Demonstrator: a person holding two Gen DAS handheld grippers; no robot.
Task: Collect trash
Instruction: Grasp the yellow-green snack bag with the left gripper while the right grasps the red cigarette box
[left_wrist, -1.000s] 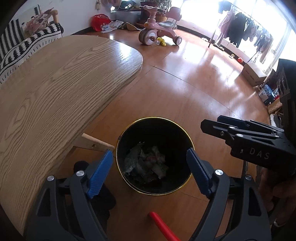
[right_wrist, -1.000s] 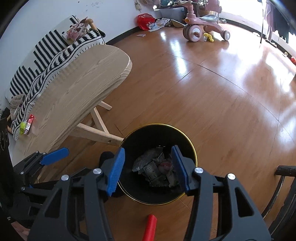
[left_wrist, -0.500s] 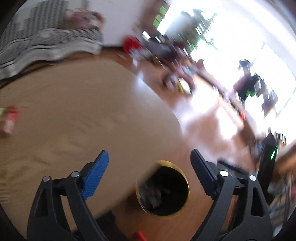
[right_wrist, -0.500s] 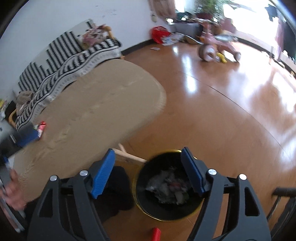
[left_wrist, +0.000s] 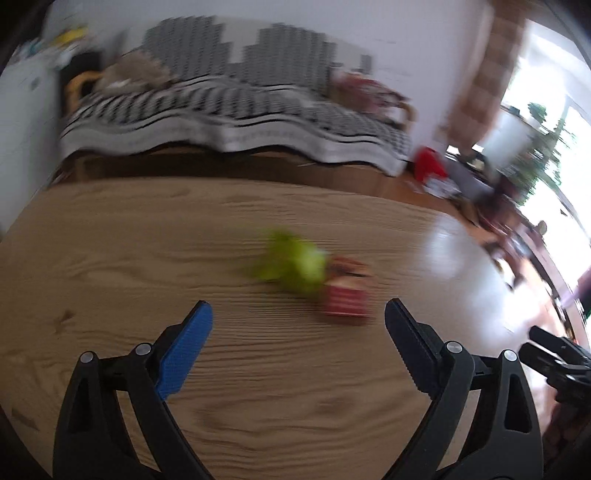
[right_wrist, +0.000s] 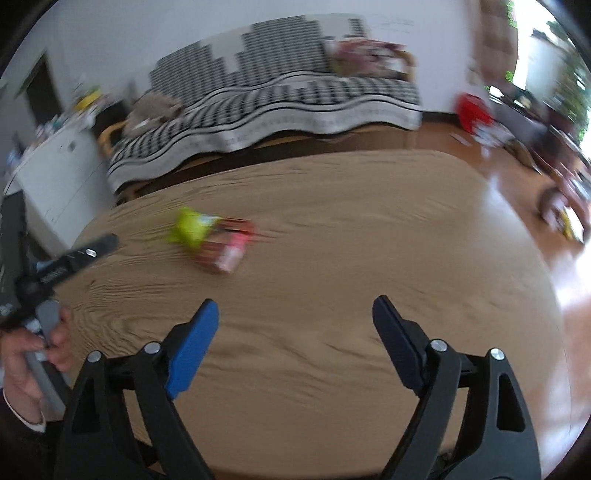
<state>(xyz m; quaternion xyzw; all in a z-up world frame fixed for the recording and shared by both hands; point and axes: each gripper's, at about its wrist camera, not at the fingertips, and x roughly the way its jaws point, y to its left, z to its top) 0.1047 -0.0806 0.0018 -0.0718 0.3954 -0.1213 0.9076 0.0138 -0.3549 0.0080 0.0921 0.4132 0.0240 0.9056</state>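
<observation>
A crumpled yellow-green wrapper (left_wrist: 291, 260) and a red wrapper (left_wrist: 345, 295) lie side by side on the wooden table (left_wrist: 110, 240), both blurred. They also show in the right wrist view, green wrapper (right_wrist: 192, 225) and red wrapper (right_wrist: 225, 251). My left gripper (left_wrist: 297, 321) is open and empty, just short of the wrappers. My right gripper (right_wrist: 295, 321) is open and empty over the table, the wrappers ahead to its left. The left gripper shows at the left edge of the right wrist view (right_wrist: 74, 258).
A sofa with a black-and-white striped cover (right_wrist: 277, 103) stands behind the table. A white cabinet (right_wrist: 55, 177) is at the left. Shiny wood floor (right_wrist: 524, 206) with toys and a red bag (right_wrist: 471, 110) lies to the right.
Both grippers have swung up from over the black trash bin to face the table top. The bin has left both views and the wrappers have come into view.
</observation>
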